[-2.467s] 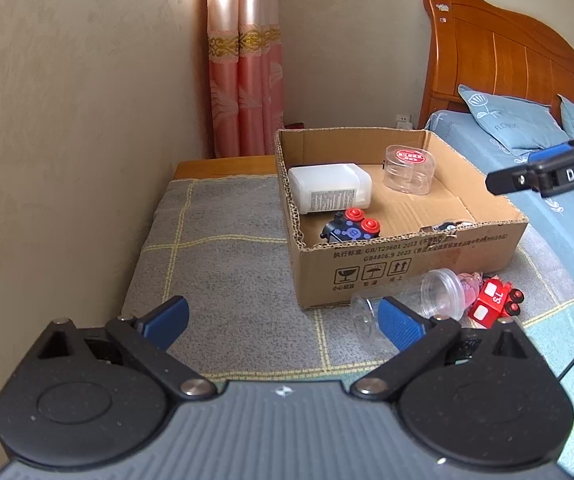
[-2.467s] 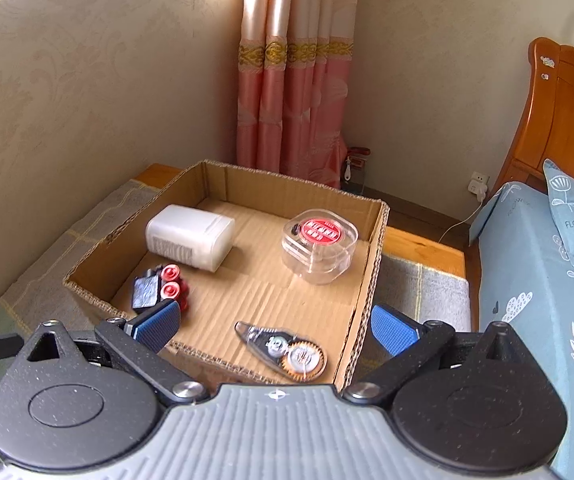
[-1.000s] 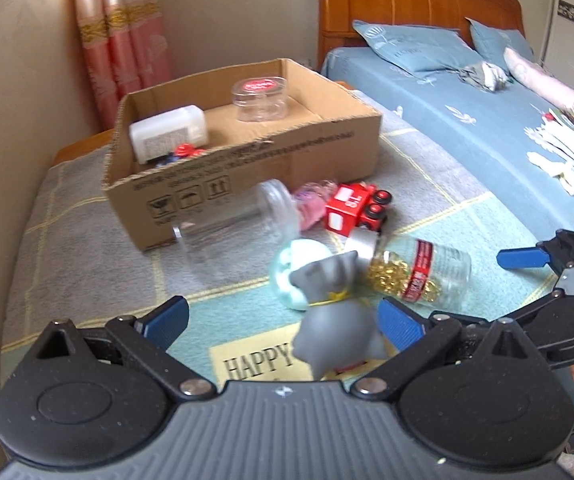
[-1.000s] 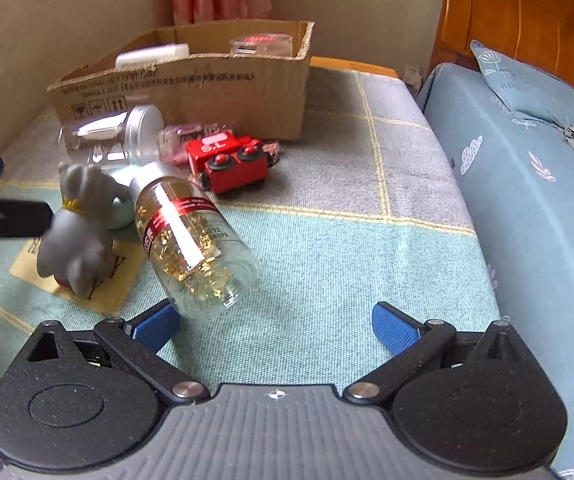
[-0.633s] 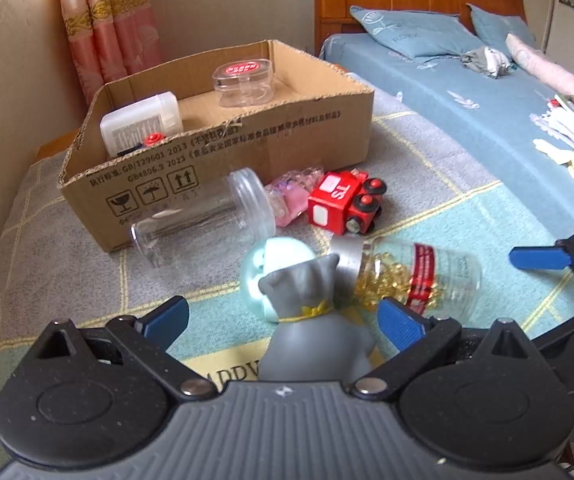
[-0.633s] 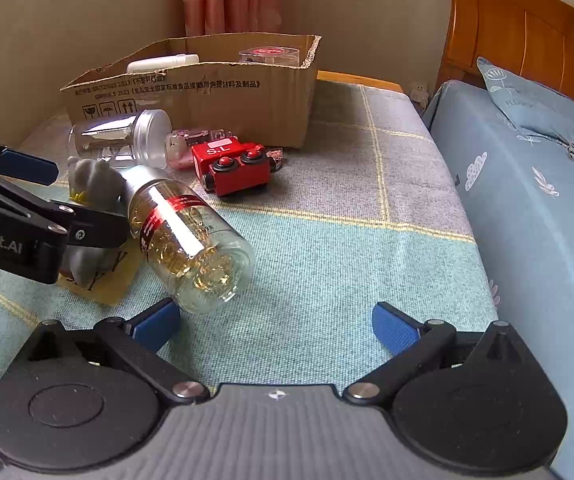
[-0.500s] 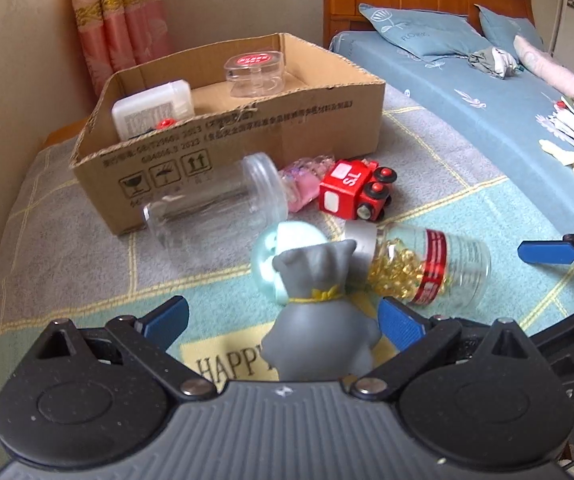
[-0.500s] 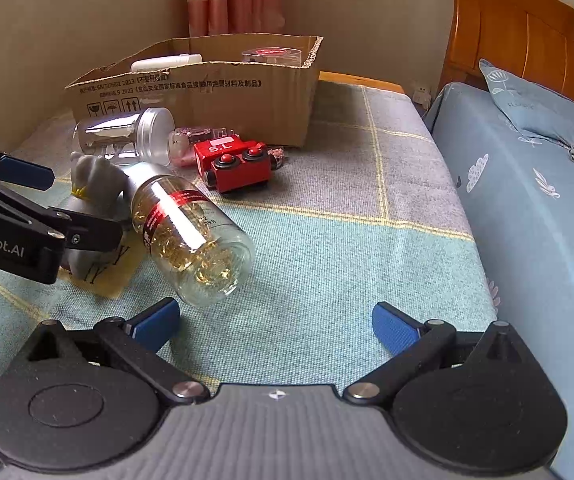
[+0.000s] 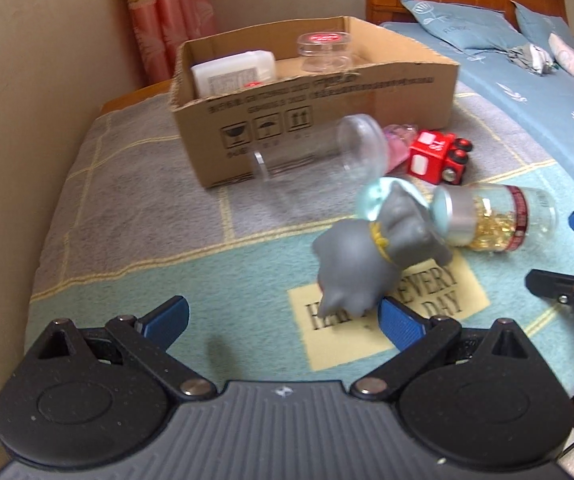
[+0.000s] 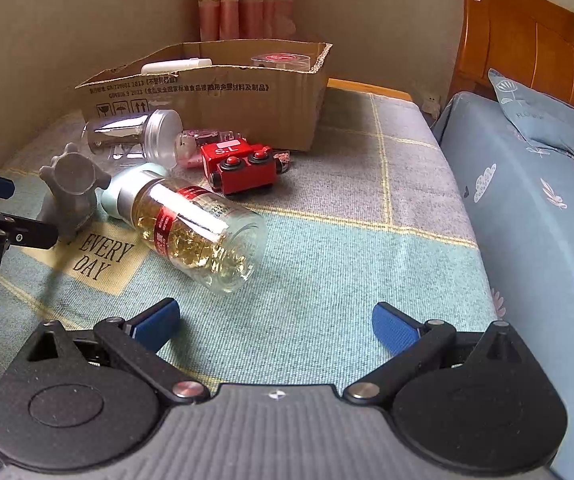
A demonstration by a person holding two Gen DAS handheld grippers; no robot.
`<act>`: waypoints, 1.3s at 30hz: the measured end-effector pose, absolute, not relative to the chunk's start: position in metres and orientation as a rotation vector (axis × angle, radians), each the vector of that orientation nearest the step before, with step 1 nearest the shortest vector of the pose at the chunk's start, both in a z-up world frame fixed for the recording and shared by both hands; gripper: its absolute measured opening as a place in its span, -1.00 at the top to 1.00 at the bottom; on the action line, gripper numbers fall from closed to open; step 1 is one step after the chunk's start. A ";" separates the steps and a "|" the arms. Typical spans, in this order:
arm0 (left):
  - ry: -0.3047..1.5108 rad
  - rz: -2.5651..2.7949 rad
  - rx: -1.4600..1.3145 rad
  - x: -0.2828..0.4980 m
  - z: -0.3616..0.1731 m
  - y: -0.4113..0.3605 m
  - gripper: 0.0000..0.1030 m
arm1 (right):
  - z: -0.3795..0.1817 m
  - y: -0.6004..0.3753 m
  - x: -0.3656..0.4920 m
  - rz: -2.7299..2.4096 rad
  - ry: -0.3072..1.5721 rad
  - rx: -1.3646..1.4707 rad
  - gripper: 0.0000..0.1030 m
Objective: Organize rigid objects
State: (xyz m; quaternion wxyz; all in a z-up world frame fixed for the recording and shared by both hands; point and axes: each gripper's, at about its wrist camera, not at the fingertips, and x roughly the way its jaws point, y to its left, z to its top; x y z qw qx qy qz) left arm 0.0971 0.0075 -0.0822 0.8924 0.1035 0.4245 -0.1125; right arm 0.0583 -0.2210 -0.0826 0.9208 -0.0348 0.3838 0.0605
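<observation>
Both hand-held grippers are spread wide w/ nothing in them. The left hand-held gripper (image 9: 283, 316) hangs low over the blanket (image 9: 135, 208), and its right blue pad is just beside the gray toy animal (image 9: 363, 260), maybe touching it; can't tell. The toy animal lies tipped over on the yellow patch w/ words (image 9: 439, 292), leaning on a pale blue round thing (image 9: 373, 198). Next to it lies a clear jar of gold pills (image 10: 195, 228) on its side, silver cap toward the toy. The right hand-held gripper (image 10: 275, 322) hovers over bare blanket, near the jar's bottom but apart from it. Further back are a red toy train (image 10: 243, 168), a small pink thing (image 10: 195, 146) and an empty clear jar (image 10: 135, 132) lying on its side, all just in front of the cardboard box (image 10: 215, 100). The box is open on top & sits at the far end of the blanket by the wall. Inside it are a white container (image 9: 235, 72) and a small clear tub w/ a red lid (image 9: 325, 50). A bed w/ blue sheet (image 10: 527, 200) & wood headboard (image 10: 527, 40) is on the right.
</observation>
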 end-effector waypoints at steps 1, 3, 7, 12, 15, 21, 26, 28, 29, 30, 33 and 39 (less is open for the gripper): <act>0.879 -0.224 0.219 0.099 -0.083 0.010 -0.95 | -0.083 -0.221 0.058 0.123 0.782 -0.071 -1.00; 0.880 -0.221 0.232 0.100 -0.084 0.011 -0.95 | -0.084 -0.221 0.057 0.117 0.771 -0.067 -1.00; 0.868 -0.321 0.228 0.085 -0.082 0.006 -0.95 | -0.083 -0.221 0.057 0.120 0.768 -0.069 -1.00; 0.803 -0.459 0.183 0.068 -0.066 -0.002 -0.95 | -0.084 -0.220 0.057 0.123 0.757 -0.070 -1.00; 0.765 -0.496 0.177 0.068 -0.058 -0.009 -0.95 | -0.085 -0.220 0.056 0.119 0.744 -0.067 -1.00; 0.779 -0.452 0.190 0.085 -0.070 -0.029 -0.95 | -0.088 -0.219 0.052 0.108 0.715 -0.061 -1.00; 0.804 -0.446 0.149 0.093 -0.082 -0.028 -0.89 | -0.088 -0.218 0.049 0.104 0.702 -0.060 -1.00; 0.815 -0.450 0.125 0.097 -0.085 -0.026 -0.78 | -0.088 -0.218 0.049 0.103 0.700 -0.060 -1.00; 0.817 -0.457 0.111 0.098 -0.086 -0.024 -0.63 | -0.088 -0.218 0.049 0.103 0.701 -0.060 -1.00; 0.825 -0.477 0.090 0.099 -0.087 -0.022 -0.50 | -0.089 -0.218 0.049 0.104 0.701 -0.060 -1.00; 0.829 -0.466 0.074 0.098 -0.086 -0.018 -0.42 | -0.088 -0.218 0.049 0.104 0.703 -0.060 -1.00; 0.801 -0.328 0.174 0.090 -0.076 -0.005 -0.42 | -0.081 -0.209 0.052 0.131 0.781 -0.066 -1.00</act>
